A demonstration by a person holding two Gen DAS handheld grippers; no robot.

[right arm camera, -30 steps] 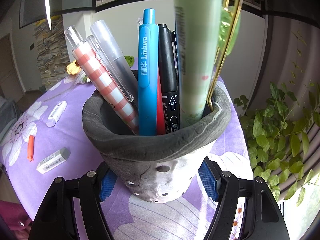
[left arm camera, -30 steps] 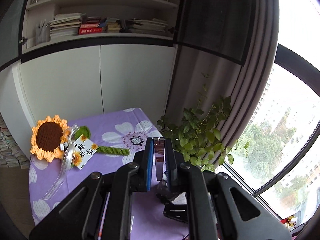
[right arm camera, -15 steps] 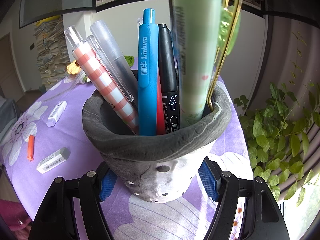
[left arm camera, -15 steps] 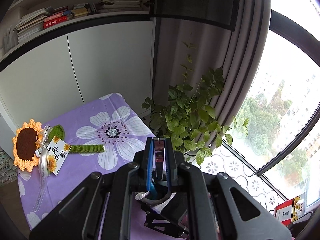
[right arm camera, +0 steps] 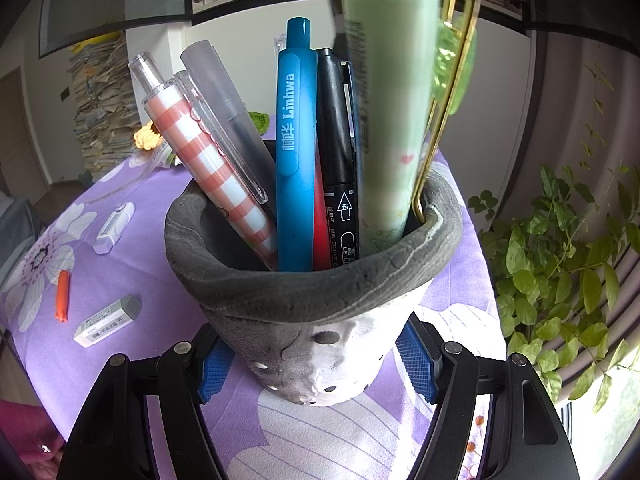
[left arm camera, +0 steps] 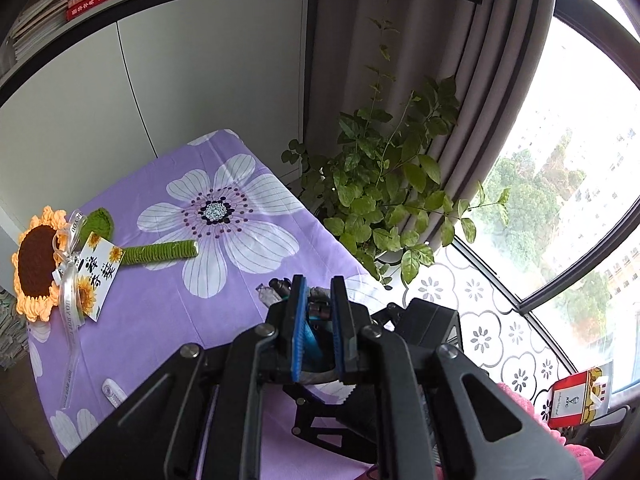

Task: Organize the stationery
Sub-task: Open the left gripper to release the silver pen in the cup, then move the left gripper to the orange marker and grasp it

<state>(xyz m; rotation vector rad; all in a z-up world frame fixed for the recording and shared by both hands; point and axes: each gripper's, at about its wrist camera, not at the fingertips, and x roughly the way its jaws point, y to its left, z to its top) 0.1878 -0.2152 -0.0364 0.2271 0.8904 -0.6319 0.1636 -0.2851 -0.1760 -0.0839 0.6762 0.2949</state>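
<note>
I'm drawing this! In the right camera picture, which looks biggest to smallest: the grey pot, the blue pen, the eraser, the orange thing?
1. grey pot
2. blue pen
3. eraser
4. orange thing

Eraser and orange thing look close; both lie farther away, so unsure.

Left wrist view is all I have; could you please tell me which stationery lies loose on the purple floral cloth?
Observer: A white eraser in a grey-ended sleeve lies on the purple floral cloth, left of the grey felt-rimmed pen pot.
Operator: Is anything else loose near it?
Observer: A small orange stick-shaped piece lies just beyond the eraser, apart from it.
Operator: Is the right gripper on the pot?
Observer: The right gripper has its blue pads on either side of the pot's base; I cannot confirm contact.
</note>
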